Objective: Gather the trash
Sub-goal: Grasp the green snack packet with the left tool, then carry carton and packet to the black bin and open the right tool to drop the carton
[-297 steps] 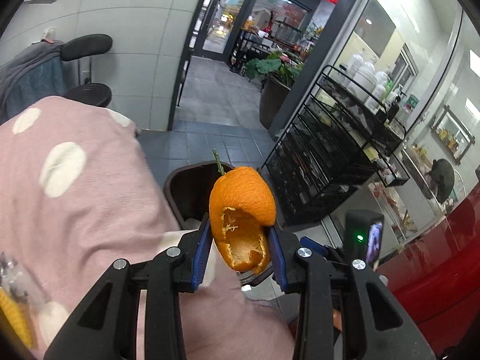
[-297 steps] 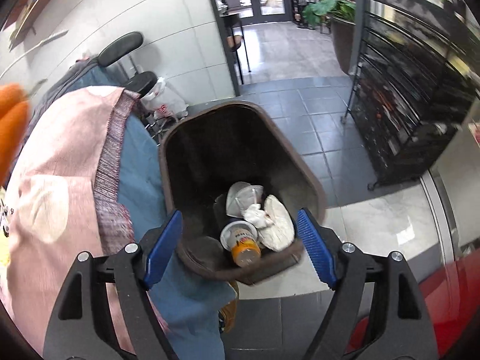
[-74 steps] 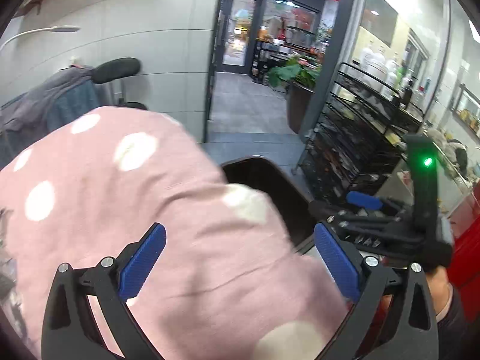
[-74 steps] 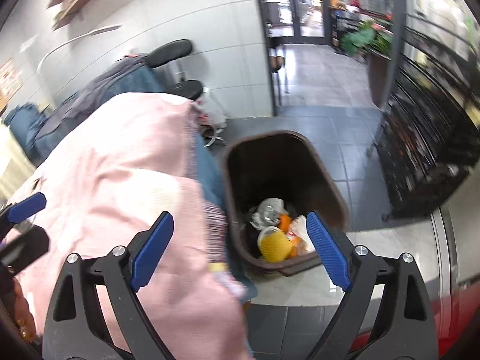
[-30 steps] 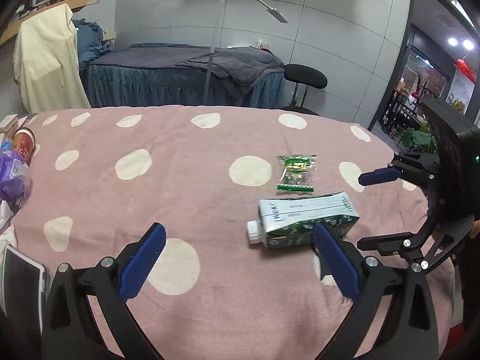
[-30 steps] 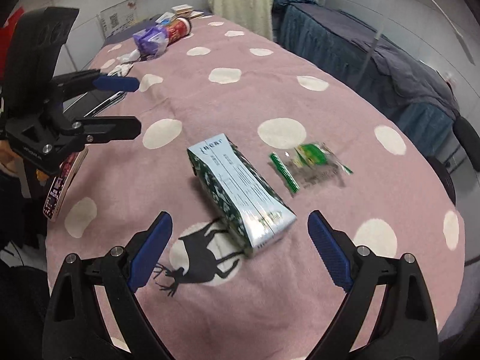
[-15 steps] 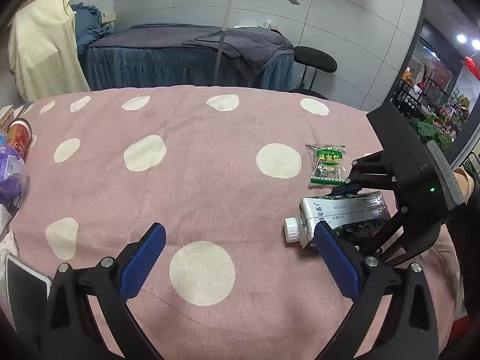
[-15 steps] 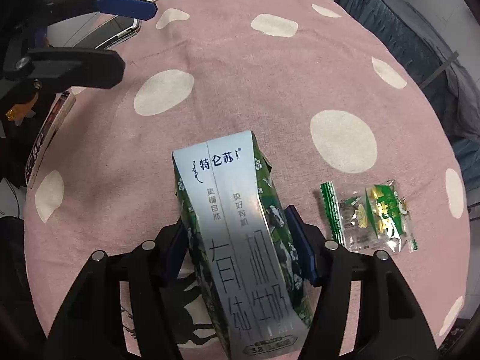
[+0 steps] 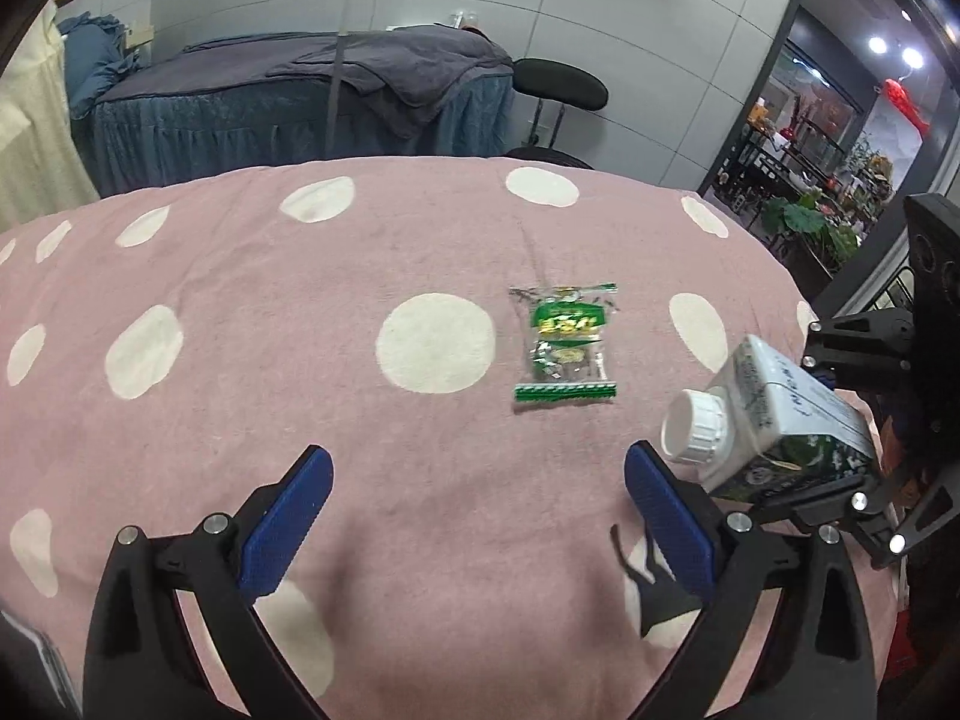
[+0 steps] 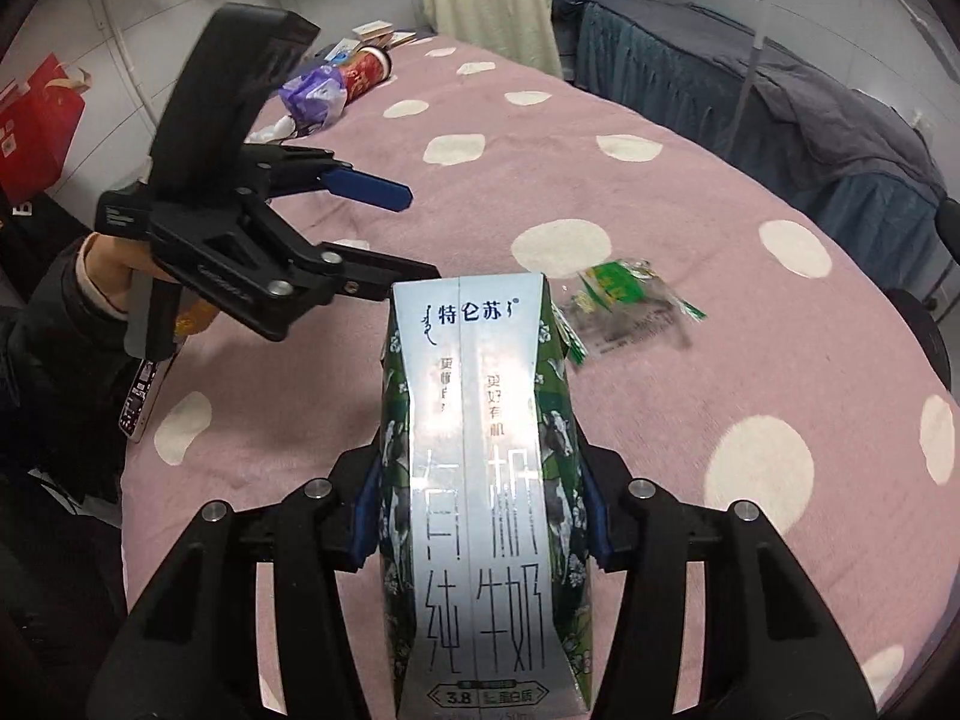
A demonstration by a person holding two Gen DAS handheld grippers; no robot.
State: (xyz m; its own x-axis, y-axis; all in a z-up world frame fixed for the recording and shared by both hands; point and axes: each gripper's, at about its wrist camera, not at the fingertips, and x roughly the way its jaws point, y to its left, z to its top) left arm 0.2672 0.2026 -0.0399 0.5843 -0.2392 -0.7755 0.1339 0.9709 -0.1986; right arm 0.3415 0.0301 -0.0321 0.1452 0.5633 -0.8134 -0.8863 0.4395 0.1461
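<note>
Pale tiled wall [image 9: 630, 30], blue-draped bed [image 9: 288, 102], black stool [image 9: 558, 84]; dark doorway [image 9: 828, 120], ceiling lights

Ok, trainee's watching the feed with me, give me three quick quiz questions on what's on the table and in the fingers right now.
1. True or false: the left gripper holds the green wrapper.
2. What is between the right gripper's fingers?
3. The wrapper lies: A) in the bin, B) on the dotted pink cloth, C) on a chair.

Key: 1 false, its fingers are open and empty. 2 the milk carton, as the fingers are closing on it. 3 B.
</note>
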